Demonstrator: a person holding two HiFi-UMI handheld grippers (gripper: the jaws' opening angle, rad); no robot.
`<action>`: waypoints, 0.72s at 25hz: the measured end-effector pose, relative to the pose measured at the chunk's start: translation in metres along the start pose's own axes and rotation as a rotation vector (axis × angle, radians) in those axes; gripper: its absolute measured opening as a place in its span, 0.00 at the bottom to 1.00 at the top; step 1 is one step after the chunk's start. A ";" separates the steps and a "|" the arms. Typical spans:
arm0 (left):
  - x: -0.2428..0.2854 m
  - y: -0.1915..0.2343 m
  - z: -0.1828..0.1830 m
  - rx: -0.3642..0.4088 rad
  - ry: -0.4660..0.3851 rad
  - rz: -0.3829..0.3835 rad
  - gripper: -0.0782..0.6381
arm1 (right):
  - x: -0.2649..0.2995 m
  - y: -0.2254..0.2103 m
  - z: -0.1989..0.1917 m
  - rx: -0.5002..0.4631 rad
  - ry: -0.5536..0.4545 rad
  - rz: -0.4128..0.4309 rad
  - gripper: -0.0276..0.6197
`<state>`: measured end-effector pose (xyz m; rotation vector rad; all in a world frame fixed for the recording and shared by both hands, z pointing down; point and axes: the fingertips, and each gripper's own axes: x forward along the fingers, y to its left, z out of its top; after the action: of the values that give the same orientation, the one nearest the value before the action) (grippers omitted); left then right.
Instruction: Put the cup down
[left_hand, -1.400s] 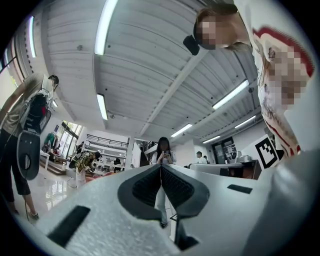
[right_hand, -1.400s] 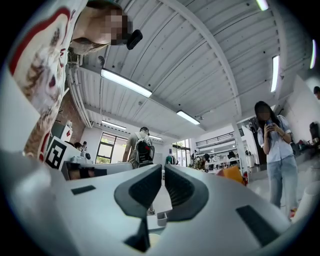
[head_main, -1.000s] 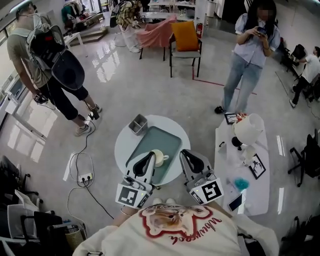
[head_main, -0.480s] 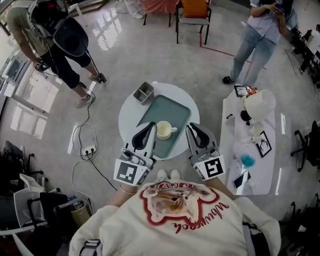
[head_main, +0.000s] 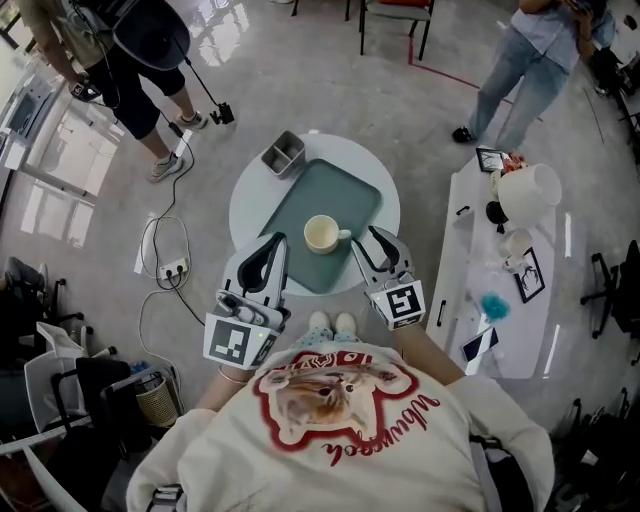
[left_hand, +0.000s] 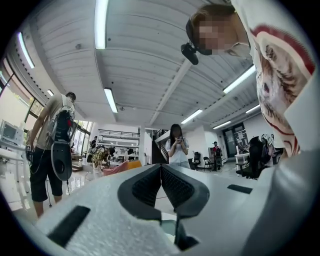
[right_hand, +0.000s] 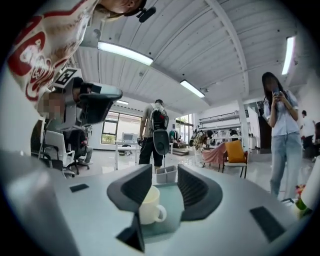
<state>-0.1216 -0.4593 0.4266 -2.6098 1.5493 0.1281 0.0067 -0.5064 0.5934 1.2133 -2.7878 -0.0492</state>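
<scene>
A cream cup (head_main: 322, 234) stands upright on the green tray (head_main: 300, 205), its handle towards my right gripper (head_main: 366, 238). That gripper's jaws have just been opening and now stand apart, empty, just short of the handle. In the right gripper view the cup (right_hand: 149, 205) sits on the tray (right_hand: 172, 200) ahead of the right gripper (right_hand: 164, 185), partly hidden by the left-hand jaw. My left gripper (head_main: 277, 243) hovers at the tray's near left corner; its pads meet in the left gripper view (left_hand: 160, 170) with nothing between them.
The tray lies on a round white table (head_main: 245, 200) with a grey metal container (head_main: 283, 153) at its far edge. A white side table (head_main: 500, 300) with small items stands to the right. A power strip (head_main: 172, 270) lies on the floor. Two people (head_main: 150, 60) (head_main: 530, 60) stand beyond.
The right gripper's jaws have gone from shut to open, and it sits nearer the cup's handle. The head view has tipped down. The cup stays on the tray.
</scene>
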 end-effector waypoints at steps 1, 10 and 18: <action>-0.002 0.001 0.000 0.006 0.005 0.003 0.13 | 0.003 0.000 -0.011 -0.001 0.023 0.003 0.25; -0.017 0.008 -0.016 -0.002 0.105 0.051 0.13 | 0.025 0.015 -0.067 -0.027 0.153 0.080 0.26; -0.030 0.007 -0.011 -0.008 0.097 0.084 0.13 | 0.039 0.011 -0.108 -0.073 0.252 0.082 0.26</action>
<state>-0.1425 -0.4379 0.4413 -2.5936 1.6943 0.0140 -0.0162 -0.5259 0.7043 1.0106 -2.5895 0.0074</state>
